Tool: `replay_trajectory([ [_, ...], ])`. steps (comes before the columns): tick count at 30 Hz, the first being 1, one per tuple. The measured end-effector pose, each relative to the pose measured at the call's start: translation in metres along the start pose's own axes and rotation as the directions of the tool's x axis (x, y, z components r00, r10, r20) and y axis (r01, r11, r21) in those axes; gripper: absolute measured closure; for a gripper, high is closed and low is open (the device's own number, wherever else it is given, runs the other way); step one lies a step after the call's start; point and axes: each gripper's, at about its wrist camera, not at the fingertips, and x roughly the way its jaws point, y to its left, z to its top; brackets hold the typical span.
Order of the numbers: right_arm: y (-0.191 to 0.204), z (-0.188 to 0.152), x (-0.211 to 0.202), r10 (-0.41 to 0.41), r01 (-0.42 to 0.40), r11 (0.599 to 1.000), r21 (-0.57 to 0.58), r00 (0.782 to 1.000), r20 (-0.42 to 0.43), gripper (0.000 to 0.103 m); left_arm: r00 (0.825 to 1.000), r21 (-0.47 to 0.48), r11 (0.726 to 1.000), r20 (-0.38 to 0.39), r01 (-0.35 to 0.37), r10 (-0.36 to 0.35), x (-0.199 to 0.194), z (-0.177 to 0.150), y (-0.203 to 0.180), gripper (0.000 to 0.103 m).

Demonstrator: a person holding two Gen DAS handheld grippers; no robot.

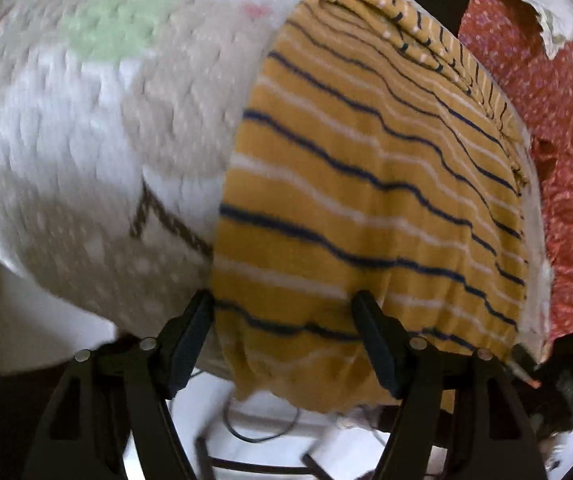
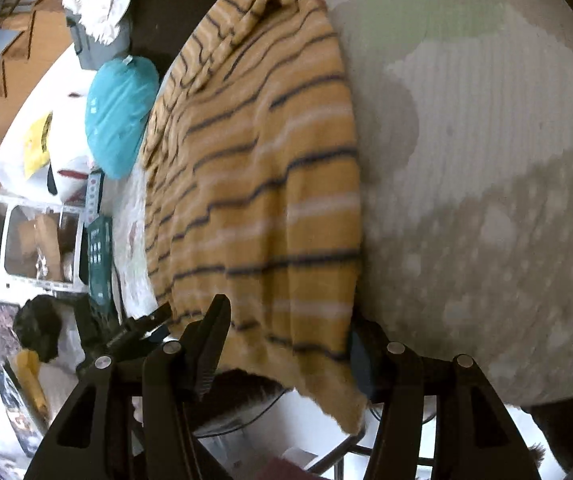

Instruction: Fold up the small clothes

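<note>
A mustard-yellow garment with navy and white stripes [image 1: 366,184] lies on a quilted white and grey blanket [image 1: 66,140], its near hem hanging over the edge. My left gripper [image 1: 284,320] is open, its jaws standing either side of the hem's left part. In the right wrist view the same garment [image 2: 262,184] lies on the blanket [image 2: 486,200]. My right gripper [image 2: 286,336] is open, its jaws wide apart around the hanging hem corner. The far end of the garment is bunched.
A red patterned cloth [image 1: 546,120] lies to the right in the left view. A teal bundle [image 2: 118,116], a grey bin [image 2: 94,44], white shelving [image 2: 26,240] and a dark device [image 2: 98,260] stand left in the right view. Cables and a frame lie below.
</note>
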Motion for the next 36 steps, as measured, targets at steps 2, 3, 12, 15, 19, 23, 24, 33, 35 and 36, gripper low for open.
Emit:
replay_trajectory([
  [2, 0.006, -0.007, 0.007, -0.013, 0.013, 1.0, -0.024, 1.0, -0.01, 0.044, 1.0, 0.004, 1.0, -0.011, -0.002, 0.002, 0.004, -0.008, -0.004, 0.029],
  [3, 0.011, -0.009, 0.01, -0.03, 0.03, 0.998, -0.048, 0.999, -0.01, 0.044, 1.0, 0.01, 1.0, -0.017, -0.008, 0.009, 0.006, -0.015, -0.007, 0.027],
  [12, 0.015, -0.011, 0.02, -0.083, 0.082, 0.994, -0.065, 0.997, -0.008, 0.052, 0.997, -0.07, 0.996, -0.061, -0.05, 0.046, 0.017, -0.042, -0.004, 0.026],
  [15, 0.016, -0.005, 0.02, -0.128, 0.127, 0.992, -0.025, 0.99, -0.053, 0.053, 0.997, -0.096, 0.994, -0.061, -0.044, 0.038, 0.014, -0.047, 0.004, 0.026],
  [19, 0.033, -0.005, 0.026, -0.23, 0.221, 0.968, -0.117, 0.97, -0.074, 0.053, 0.997, -0.11, 0.993, -0.061, -0.047, 0.04, 0.017, -0.055, 0.006, 0.025],
  [23, 0.032, -0.011, 0.026, -0.246, 0.243, 0.966, -0.086, 0.969, -0.03, 0.052, 0.997, -0.11, 0.993, -0.071, -0.048, 0.04, 0.024, -0.051, -0.002, 0.023],
  [24, 0.034, -0.012, 0.027, -0.251, 0.248, 0.965, -0.08, 0.968, -0.021, 0.053, 0.997, -0.111, 0.993, -0.071, -0.049, 0.041, 0.023, -0.051, -0.002, 0.023],
  [33, 0.039, -0.014, 0.028, -0.277, 0.276, 0.957, -0.085, 0.961, 0.004, 0.075, 0.996, -0.037, 0.997, -0.058, -0.068, 0.066, 0.014, -0.038, -0.026, 0.048],
  [35, 0.038, -0.013, 0.028, -0.278, 0.277, 0.957, -0.089, 0.961, -0.001, 0.082, 0.996, -0.021, 0.997, -0.052, -0.073, 0.072, 0.012, -0.04, -0.028, 0.05],
  [36, 0.036, -0.012, 0.028, -0.273, 0.272, 0.959, -0.081, 0.962, -0.003, 0.083, 0.995, -0.009, 0.997, -0.055, -0.08, 0.08, 0.012, -0.04, -0.031, 0.051],
])
